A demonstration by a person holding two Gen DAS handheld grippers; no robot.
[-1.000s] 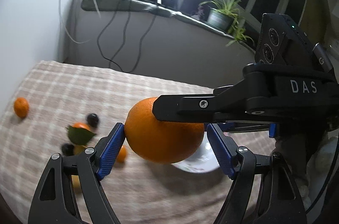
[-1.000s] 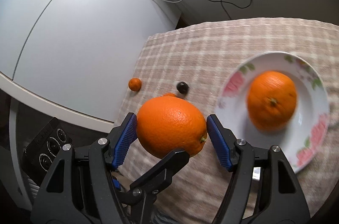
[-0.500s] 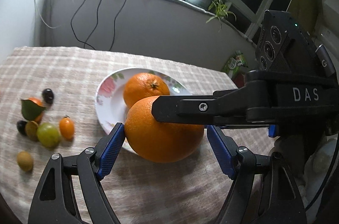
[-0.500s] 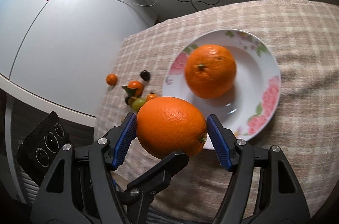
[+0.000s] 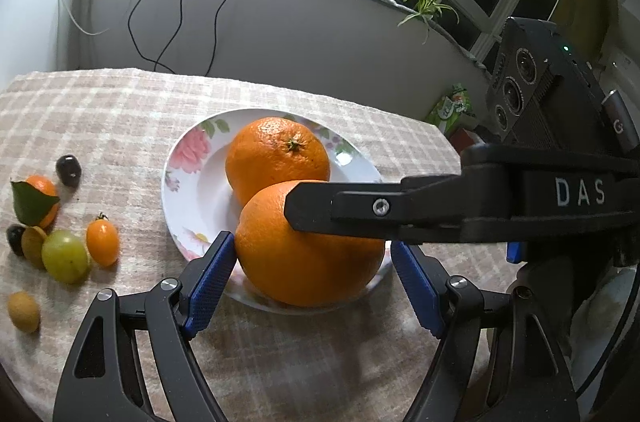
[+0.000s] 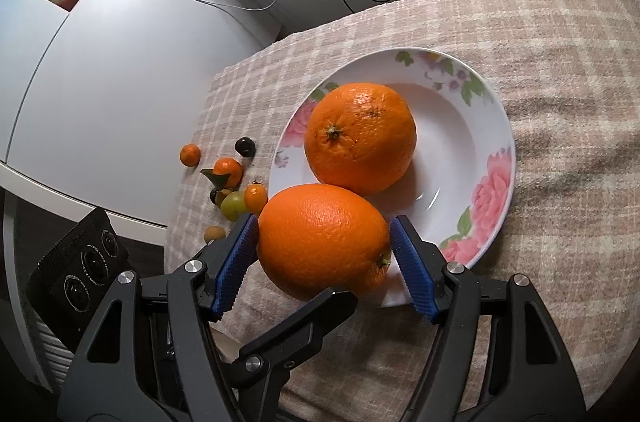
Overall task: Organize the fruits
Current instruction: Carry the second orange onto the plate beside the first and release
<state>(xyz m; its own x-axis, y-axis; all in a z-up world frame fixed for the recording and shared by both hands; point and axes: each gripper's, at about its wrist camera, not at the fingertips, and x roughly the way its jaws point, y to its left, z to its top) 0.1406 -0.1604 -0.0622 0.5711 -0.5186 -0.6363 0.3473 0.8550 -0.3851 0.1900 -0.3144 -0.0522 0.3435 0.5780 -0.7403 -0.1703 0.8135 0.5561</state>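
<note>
orange (image 6: 324, 242), big one, gripped from two sides at once: left gripper (image 5: 310, 268) and right gripper (image 6: 324, 254) both closed on it, over near edge of floral plate (image 6: 496, 126). second orange (image 6: 360, 136) already on plate. step: placing. next: lower beside it, then part both tongs. small fruits (image 5: 64, 254) left on cloth.

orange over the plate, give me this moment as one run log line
held orange | both grippers on it, left gripper, right gripper | low over floral plate near rim | beside second orange | small fruits on tablecloth

plate's (image 6: 505, 158) right half free, orange (image 6: 360, 136) blocking left
</note>
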